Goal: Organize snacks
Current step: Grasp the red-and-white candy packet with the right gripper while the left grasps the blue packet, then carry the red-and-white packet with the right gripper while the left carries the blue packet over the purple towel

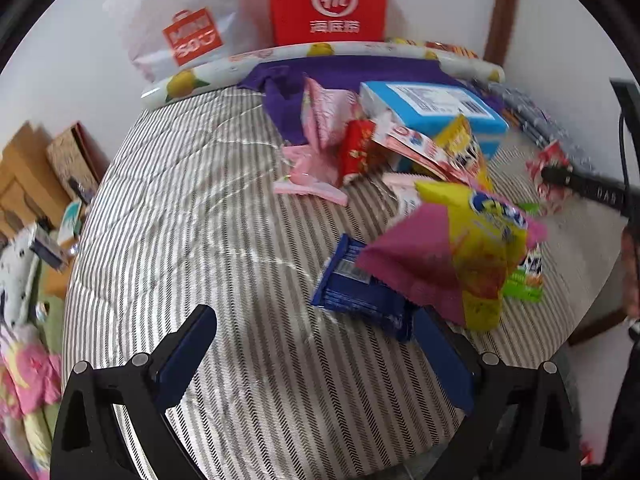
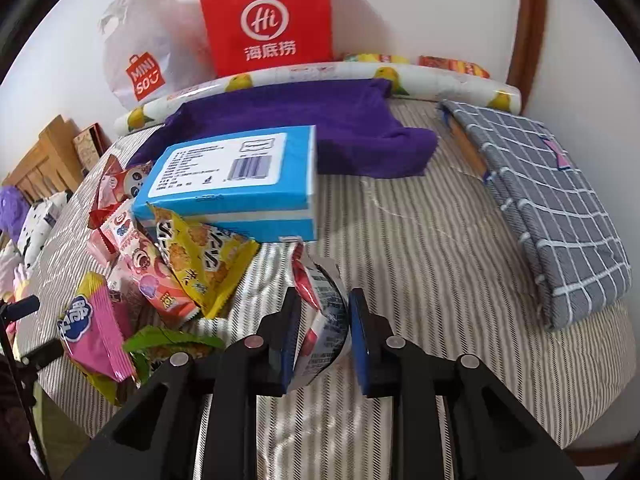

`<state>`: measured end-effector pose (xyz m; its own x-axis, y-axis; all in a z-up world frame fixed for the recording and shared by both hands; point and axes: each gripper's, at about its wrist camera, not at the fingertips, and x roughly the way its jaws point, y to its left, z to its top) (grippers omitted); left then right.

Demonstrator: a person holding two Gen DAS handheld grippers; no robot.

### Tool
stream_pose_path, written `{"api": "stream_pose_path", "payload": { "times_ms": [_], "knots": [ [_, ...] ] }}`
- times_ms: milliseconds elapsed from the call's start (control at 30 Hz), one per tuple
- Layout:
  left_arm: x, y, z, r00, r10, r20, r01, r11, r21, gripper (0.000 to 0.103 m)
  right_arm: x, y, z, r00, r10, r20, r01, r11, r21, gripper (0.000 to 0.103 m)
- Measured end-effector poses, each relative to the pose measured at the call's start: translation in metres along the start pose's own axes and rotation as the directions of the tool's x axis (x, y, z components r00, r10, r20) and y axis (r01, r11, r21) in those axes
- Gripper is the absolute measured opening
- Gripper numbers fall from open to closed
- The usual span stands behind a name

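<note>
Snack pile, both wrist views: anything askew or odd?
Yes. The blue box sits tilted, propped on loose packets rather than flat. The pink-and-yellow packet stands up at the pile's near edge.

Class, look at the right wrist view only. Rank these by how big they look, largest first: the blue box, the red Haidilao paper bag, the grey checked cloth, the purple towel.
1. purple towel
2. grey checked cloth
3. Unsure: red Haidilao paper bag and blue box look alike in size, and the box sits nearer the camera.
</note>
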<state>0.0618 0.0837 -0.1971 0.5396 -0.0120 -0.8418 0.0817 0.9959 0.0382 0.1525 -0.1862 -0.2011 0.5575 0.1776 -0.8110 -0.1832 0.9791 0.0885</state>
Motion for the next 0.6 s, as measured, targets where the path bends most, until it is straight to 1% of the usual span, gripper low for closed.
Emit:
{"api": "stream_pose_path", "payload": {
  "times_ms": [100, 333, 367, 533, 600],
  "knots": [
    [0.004, -0.010, -0.001, 1.000, -0.005, -0.005, 0.005, 0.999, 0.040, 0.099, -0.003, -0.007, -0.004, 1.000, -0.011, 0.001, 0.011, 1.000, 0.011, 0.021],
    [0.023, -0.025, 0.001, 0.998, 0.061, -0.025, -0.058, 0.991, 0.123, 0.099, -0.005, -0.016, -0.010, 1.000, -0.016, -0.001, 0.016, 1.000, 0.019, 0.020],
    [0.024, -0.025, 0.001, 0.998, 0.060, -0.020, -0.057, 0.991, 0.124, 0.101, -0.005, -0.016, -0.010, 1.000, -0.016, -0.001, 0.016, 1.000, 0.019, 0.020],
    [0.031, -0.024, 0.009, 0.999, 0.046, -0.015, -0.043, 0.992, 0.118, 0.101, 0.001, -0.017, -0.005, 1.000, -0.009, -0.012, 0.010, 1.000, 0.023, 0.020],
    [0.034, -0.023, 0.011, 1.000, 0.017, -0.013, -0.016, 0.994, 0.107, 0.095, 0.005, -0.016, -0.003, 1.000, -0.011, -0.016, 0.011, 1.000, 0.024, 0.020]
  ]
}}
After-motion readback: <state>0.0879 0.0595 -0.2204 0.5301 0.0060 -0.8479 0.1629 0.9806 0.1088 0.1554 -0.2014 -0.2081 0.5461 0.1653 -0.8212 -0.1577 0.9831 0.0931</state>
